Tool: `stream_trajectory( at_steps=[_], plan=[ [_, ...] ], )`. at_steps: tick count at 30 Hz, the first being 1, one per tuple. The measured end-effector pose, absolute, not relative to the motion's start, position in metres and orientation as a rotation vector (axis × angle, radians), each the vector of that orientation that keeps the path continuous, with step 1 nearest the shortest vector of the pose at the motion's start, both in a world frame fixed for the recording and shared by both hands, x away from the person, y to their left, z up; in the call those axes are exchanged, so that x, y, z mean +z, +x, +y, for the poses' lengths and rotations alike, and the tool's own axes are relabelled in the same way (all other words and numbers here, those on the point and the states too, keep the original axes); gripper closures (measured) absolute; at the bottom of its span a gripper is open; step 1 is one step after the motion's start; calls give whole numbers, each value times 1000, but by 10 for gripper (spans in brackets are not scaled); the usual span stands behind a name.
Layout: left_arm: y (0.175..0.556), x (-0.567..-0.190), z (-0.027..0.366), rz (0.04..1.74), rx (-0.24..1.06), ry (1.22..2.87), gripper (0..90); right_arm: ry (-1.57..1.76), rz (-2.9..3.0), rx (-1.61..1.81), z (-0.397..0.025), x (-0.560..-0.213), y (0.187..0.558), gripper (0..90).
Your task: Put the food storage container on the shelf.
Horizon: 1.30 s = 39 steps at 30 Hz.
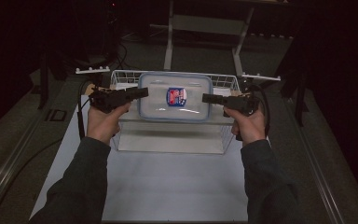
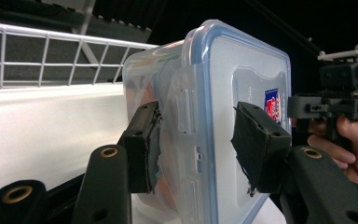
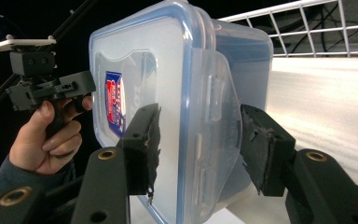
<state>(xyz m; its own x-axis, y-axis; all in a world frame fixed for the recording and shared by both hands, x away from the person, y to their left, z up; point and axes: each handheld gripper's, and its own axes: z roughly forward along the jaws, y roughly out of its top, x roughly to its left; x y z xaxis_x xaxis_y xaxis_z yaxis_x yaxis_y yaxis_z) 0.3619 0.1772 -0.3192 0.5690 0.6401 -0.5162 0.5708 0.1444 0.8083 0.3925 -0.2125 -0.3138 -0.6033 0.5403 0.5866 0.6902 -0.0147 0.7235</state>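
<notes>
A clear plastic container (image 1: 158, 103) with a blue-rimmed lid and a red-and-blue label hangs level over a white wire basket (image 1: 227, 136). My left gripper (image 1: 143, 93) holds its left end and my right gripper (image 1: 206, 98) holds its right end. In the left gripper view, the left gripper (image 2: 200, 149) has one pad on the container (image 2: 223, 84) wall and the other on the lid. The right gripper (image 3: 198, 144) clamps the container (image 3: 168, 60) the same way at its side latch. Both grippers are shut on it.
The basket stands at the far end of a white table top (image 1: 168, 186), with its wire wall (image 2: 51, 51) behind the container. Dark floor, metal frame legs (image 1: 168, 42) and cables lie beyond. The opposite gripper (image 2: 326, 105) shows past the lid.
</notes>
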Motion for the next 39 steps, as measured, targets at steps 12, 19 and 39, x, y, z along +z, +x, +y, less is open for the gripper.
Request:
stream_trajectory(
  at_steps=[12, 19, 39],
  plan=[
    [369, -323, 176, 1080, 85, 1483, 510, -1357, -2106, -1717, -210, -316, 400, 481],
    [372, -323, 172, 1117, 142, 1486, 498, -1387, -2059, -1715, -210, -318, 405, 473],
    [376, -328, 166, 1175, 207, 1508, 565, -1545, -2168, -1683, -204, -318, 416, 402]
  ],
)
